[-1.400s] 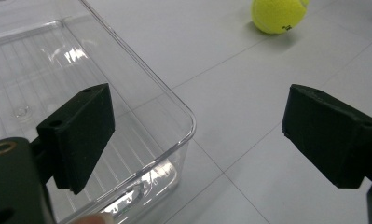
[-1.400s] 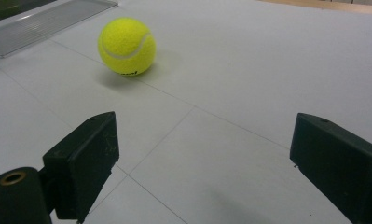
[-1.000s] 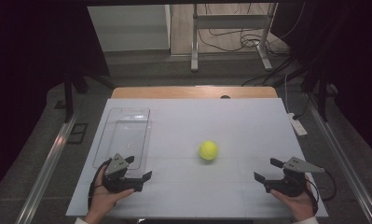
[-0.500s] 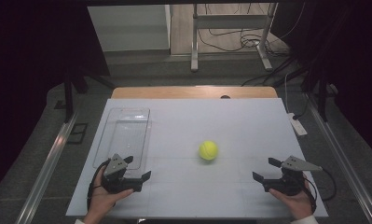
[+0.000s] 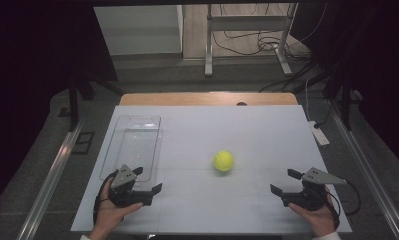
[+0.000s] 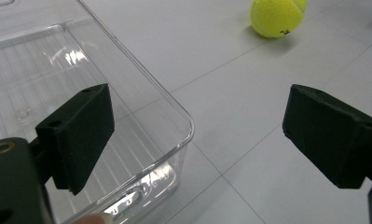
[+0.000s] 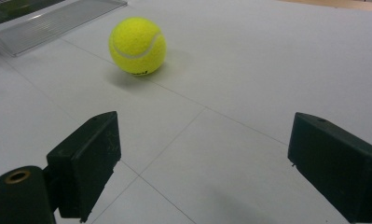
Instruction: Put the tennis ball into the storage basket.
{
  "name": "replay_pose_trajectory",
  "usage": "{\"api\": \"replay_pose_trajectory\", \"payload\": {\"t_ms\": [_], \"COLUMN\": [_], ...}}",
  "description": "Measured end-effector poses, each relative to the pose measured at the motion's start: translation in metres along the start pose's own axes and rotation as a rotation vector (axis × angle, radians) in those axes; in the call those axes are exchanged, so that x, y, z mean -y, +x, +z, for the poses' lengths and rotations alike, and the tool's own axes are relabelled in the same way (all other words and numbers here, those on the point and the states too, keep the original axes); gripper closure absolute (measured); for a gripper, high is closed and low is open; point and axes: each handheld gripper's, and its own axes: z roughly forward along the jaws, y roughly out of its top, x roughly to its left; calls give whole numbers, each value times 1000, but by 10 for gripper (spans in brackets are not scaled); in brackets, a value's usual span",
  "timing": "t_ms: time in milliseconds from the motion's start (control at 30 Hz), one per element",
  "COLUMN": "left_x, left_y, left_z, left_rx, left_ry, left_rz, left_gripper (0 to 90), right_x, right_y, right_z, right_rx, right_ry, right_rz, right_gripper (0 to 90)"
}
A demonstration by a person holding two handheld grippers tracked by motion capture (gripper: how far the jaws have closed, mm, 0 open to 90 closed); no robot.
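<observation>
Tennis ball (image 5: 223, 161) is sitting mid-frame, w/ clear plastic tray (image 5: 132, 145) at centre-left. Right gripper (image 5: 285, 181) and left gripper (image 5: 148, 180) are both resting low in frame, jaws spread, holding nothing. Looks like pre-grasp; next, prob. the right one reaching up-left and straddling the ball.
</observation>
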Motion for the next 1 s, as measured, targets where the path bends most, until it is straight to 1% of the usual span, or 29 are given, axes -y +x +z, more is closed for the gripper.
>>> {"api": "replay_pose_trajectory", "payload": {"t_ms": [67, 233, 467, 567, 700, 800, 867, 1000], "left_x": [-2, -5, -13, -17, -22, -25, -25, -29], "left_y": [1, 1, 2, 2, 2, 2, 1, -1], "left_z": [0, -1, -3, -4, -4, -4, -5, -4], "left_rx": [15, 23, 20, 22, 29, 49, 39, 45], "left_ry": [6, 16, 22, 16, 17, 26, 30, 39], "left_rz": [-16, -34, -33, -37, -29, -29, -17, -2], "left_gripper": [100, 94, 95, 94, 94, 91, 92, 92], "right_x": [0, 0, 2, 2, 2, 2, 2, 3], "right_y": [-1, -1, -3, -3, -3, -3, -3, -3], "right_z": [0, 1, 2, 1, 0, 1, 1, 1], "right_rx": [0, -4, -8, -9, -8, -6, -6, -5], "right_ry": [1, 2, 5, 1, -6, -2, 0, 1], "right_rz": [6, 2, 4, 3, 6, 6, 8, 8], "right_gripper": [98, 95, 95, 95, 96, 96, 96, 96]}}
